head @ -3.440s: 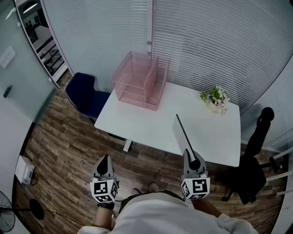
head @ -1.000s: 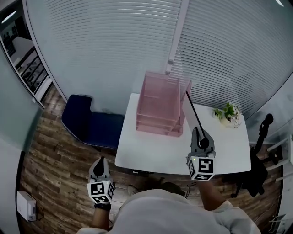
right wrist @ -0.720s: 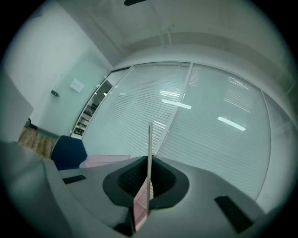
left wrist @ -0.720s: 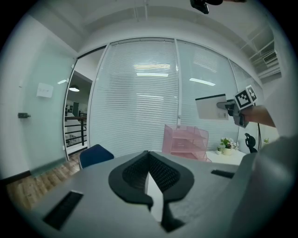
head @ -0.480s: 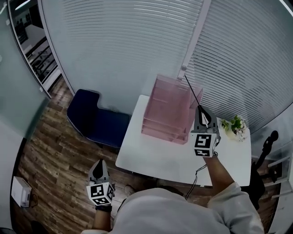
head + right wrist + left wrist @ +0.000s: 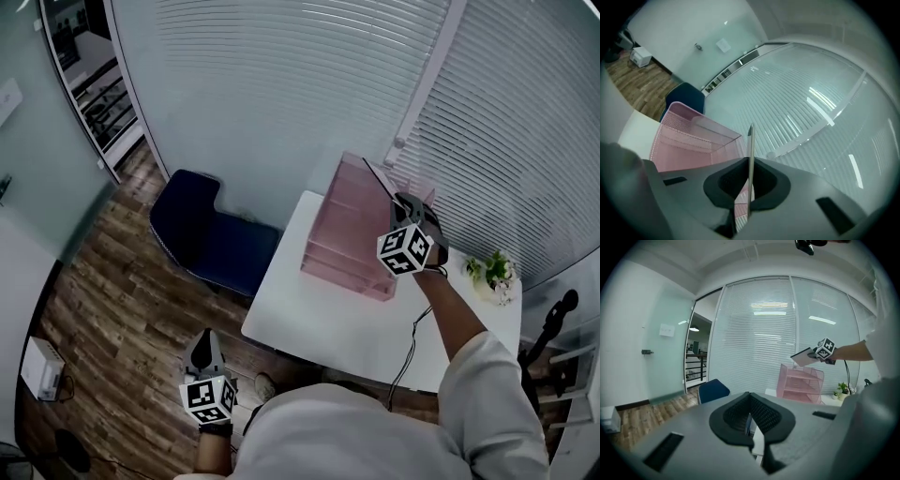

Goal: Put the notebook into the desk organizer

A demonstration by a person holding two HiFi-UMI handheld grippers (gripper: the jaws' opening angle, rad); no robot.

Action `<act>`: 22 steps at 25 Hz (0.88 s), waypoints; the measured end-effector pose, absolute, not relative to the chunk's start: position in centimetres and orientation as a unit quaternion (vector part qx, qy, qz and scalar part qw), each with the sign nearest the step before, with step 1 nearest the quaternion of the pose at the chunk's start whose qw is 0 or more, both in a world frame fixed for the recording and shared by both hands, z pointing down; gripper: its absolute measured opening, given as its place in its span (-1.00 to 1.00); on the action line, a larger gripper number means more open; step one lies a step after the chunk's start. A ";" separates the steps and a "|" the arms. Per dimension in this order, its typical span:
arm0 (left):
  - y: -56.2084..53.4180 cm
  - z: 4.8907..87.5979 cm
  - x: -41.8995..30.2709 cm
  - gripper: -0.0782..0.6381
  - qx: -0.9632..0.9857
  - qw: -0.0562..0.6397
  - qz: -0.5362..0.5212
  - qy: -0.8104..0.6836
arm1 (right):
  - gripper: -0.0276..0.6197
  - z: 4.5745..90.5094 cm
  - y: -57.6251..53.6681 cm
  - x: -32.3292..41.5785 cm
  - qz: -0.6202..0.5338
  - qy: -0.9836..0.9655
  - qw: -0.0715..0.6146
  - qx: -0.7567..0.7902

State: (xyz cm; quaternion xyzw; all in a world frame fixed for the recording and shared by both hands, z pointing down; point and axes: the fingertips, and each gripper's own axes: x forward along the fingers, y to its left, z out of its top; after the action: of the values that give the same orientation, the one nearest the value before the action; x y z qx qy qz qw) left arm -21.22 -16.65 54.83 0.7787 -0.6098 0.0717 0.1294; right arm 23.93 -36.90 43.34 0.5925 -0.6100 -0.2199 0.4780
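Raised since a second ago, the right gripper (image 6: pixel 400 202) now hangs above the pink desk organizer (image 6: pixel 349 236) at the counter's (image 6: pixel 323 328) far left corner. Its jaws are clamped on the notebook (image 6: pixel 379 177), which is held on edge over the organizer's top, clear of it. Off the counter's near left corner, the left gripper (image 6: pixel 202 343) sits low, jaws together on nothing.
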 end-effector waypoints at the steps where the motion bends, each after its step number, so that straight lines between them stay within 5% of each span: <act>1: -16.5 54.9 -21.6 -0.76 0.776 0.131 0.071 -0.613 | -0.85 44.2 -37.6 23.8 -0.218 -0.607 0.499 0.579; 9: -16.0 55.9 -24.1 -0.76 0.759 0.143 0.067 -0.631 | -0.85 50.0 -40.4 21.2 -0.222 -0.575 0.625 0.480; 22: -16.6 56.6 -26.2 -0.76 0.752 0.150 0.062 -0.639 | -0.77 55.3 -40.3 19.2 -0.189 -0.562 0.691 0.414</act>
State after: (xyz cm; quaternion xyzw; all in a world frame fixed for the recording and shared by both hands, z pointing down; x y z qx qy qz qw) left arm -26.22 -16.61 56.63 0.7522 -0.6386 0.0616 0.1504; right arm 19.21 -40.33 55.33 0.4139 -0.5617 -0.1894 0.6909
